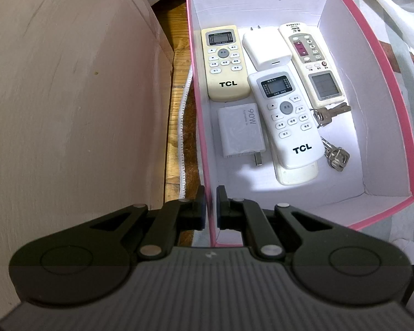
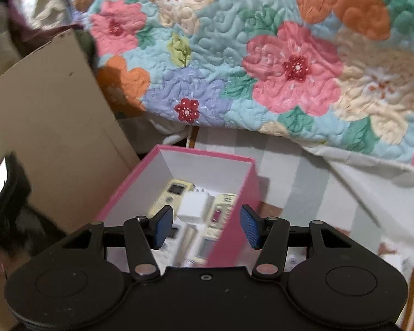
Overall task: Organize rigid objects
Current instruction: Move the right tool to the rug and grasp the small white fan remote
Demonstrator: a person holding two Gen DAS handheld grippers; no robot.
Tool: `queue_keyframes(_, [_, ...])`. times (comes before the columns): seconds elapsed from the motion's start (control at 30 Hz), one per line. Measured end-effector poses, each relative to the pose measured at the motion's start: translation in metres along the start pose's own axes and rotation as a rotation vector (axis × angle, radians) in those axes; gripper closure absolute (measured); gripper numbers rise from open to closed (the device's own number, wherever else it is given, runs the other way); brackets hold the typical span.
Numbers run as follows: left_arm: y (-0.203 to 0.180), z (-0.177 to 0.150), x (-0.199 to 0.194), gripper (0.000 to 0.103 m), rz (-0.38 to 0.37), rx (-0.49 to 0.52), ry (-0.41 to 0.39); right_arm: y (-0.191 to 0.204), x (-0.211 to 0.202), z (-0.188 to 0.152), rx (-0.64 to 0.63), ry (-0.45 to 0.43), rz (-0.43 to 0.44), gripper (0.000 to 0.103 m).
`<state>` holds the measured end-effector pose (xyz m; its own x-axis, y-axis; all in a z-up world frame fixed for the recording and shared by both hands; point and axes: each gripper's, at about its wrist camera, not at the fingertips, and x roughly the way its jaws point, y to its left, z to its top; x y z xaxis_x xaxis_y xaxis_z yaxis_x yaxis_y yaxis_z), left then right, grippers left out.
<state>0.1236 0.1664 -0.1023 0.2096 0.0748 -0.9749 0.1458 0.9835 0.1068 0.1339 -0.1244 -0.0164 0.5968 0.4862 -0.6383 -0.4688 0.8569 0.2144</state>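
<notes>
A pink cardboard box with white inside [image 1: 383, 127] holds three remote controls, two white chargers and keys, lying just ahead of the left hand-held gripper [image 1: 211, 207], whose jaws are nearly together around the box's near corner wall. The right hand-held gripper [image 2: 207, 226] hovers spread apart above the box's right rim. A beige cabinet panel [image 1: 69, 82] stands close on the left, a floral quilt [image 2: 262, 55] beyond.
</notes>
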Motion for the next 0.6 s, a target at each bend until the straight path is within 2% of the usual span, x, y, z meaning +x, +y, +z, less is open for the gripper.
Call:
queue_keyframes(0.07, [0.0,0.0,0.0,0.097,0.001,0.0,0.001,-0.01,-0.004,-0.012,-0.058,0.02,0.007,0.043])
queue_keyframes(0.13, [0.0,0.0,0.0,0.097,0.005,0.005,-0.001,-0.022,0.002,-0.036,-0.111,0.095,0.042,0.041])
queue_keyframes(0.23, [-0.001,-0.001,0.0,0.097,0.012,0.014,-0.004,-0.031,0.022,-0.072,-0.26,0.196,-0.026,0.041])
queue_keyframes(0.3, [-0.001,-0.001,0.0,0.097,0.012,0.014,-0.003,-0.035,0.03,-0.088,-0.363,0.203,-0.083,0.041])
queue_keyframes(0.37, [-0.002,-0.001,0.0,0.097,0.012,0.014,-0.003,-0.044,0.043,-0.095,-0.409,0.219,-0.137,0.04])
queue_keyframes(0.47, [-0.002,-0.001,0.0,0.097,0.013,0.016,-0.004,-0.06,0.063,-0.091,-0.401,0.228,-0.196,0.038])
queue_keyframes(0.6, [-0.004,-0.002,-0.002,0.097,0.018,0.019,-0.003,-0.089,0.094,-0.08,-0.273,0.265,-0.181,0.025])
